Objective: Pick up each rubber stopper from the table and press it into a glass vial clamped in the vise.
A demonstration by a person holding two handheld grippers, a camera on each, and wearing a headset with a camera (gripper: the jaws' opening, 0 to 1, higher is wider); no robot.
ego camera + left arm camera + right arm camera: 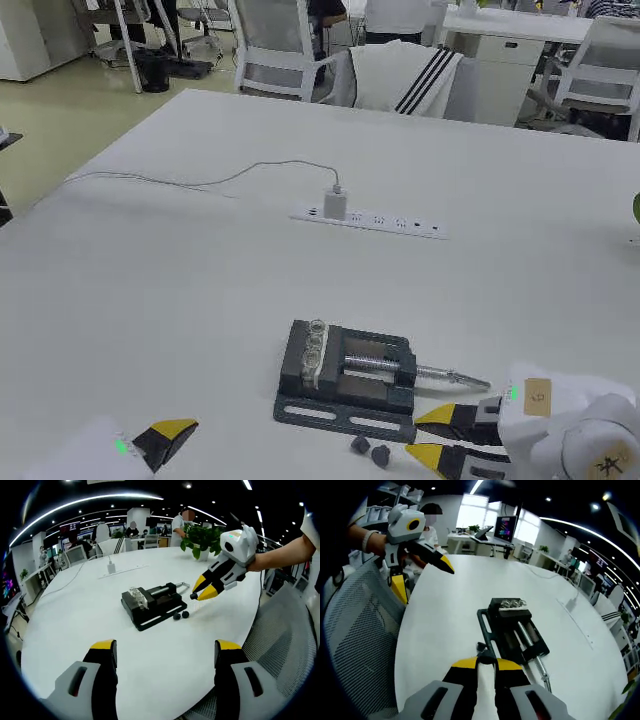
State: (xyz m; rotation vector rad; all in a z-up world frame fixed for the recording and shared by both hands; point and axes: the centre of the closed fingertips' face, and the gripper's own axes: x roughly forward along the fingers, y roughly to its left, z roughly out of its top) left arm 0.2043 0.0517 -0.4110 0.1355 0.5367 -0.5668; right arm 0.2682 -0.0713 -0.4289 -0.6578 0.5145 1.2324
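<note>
Risks shoving the two rubber stoppers (360, 444), loose on the table (200, 280) just beside the vise (345, 385), aside by closing in with right gripper (412, 436) only narrowly parted, left gripper (165, 644) wide open and idle.

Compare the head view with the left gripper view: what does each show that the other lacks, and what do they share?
Head view, not the other: a top-down look into the vials, and a striped jacket draped over a chair.
Left gripper view, not the other: the arm holding the right claw, and a mesh chair.
Both: the table, the vise, two loose stoppers, the charger, the right claw and the left claw.
</note>
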